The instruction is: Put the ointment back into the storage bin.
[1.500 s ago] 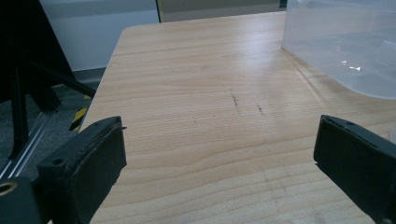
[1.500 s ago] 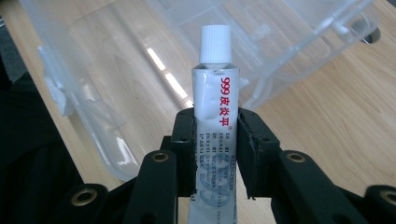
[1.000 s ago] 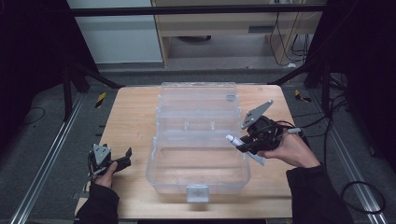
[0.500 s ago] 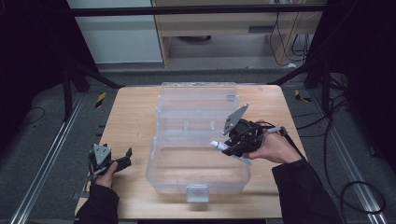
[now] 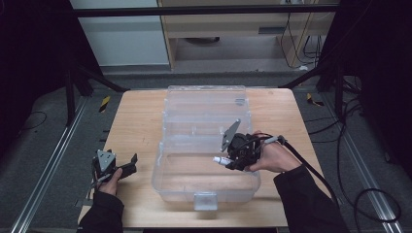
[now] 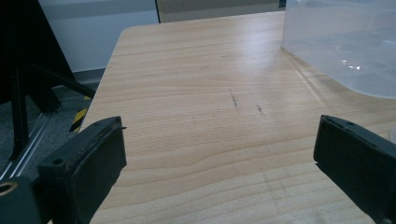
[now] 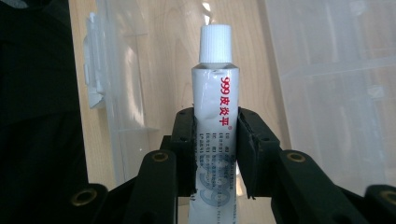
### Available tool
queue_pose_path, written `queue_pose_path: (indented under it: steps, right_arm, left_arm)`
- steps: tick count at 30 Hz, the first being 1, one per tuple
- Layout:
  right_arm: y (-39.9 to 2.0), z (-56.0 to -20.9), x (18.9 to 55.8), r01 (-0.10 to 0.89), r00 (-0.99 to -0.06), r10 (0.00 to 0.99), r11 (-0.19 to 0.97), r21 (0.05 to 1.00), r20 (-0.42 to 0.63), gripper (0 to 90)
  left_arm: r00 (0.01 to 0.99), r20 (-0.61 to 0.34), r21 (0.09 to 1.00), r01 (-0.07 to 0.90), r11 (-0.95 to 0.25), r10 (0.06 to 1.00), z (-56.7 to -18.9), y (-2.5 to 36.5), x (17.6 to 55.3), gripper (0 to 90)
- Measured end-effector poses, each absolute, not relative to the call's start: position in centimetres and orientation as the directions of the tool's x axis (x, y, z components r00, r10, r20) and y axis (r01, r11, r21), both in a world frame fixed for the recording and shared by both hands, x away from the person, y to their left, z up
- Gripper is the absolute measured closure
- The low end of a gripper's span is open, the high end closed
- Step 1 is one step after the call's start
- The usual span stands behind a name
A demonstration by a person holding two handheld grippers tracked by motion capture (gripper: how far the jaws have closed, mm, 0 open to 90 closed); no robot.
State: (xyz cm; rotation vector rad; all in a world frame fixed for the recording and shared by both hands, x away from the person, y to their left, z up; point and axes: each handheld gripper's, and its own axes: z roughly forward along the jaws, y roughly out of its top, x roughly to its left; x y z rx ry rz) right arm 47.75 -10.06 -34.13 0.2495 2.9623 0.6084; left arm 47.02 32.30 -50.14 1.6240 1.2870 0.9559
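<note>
The right hand-held gripper [image 5: 232, 160] is clamped on a white ointment tube [image 7: 215, 112] with red lettering, cap pointing away from the jaws, held over the front section of the open clear plastic box [image 5: 204, 187] on the wooden surface [image 5: 136, 126]. The left hand-held gripper [image 5: 121, 170] rests near the surface's front left corner, jaws spread wide, gripping nothing, apart from the box.

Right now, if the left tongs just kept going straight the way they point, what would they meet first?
Nothing close, it seems: the open left tongs point across bare wooden table. The clear plastic box sits off to the right of that line, though depth is hard to judge.
</note>
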Motion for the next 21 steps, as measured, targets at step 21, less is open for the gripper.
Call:
queue_pose_path:
  steps: [21]
  right_arm:
    - [-8.9, -37.7, 48.0, 0.088, -0.991, 0.112, 0.950, 0.301, -0.066, 69.7]
  left_arm:
    - [0.185, 0.067, 0.929, 0.346, -0.129, 0.980, -50.1, 32.3, 47.0, 1.8]
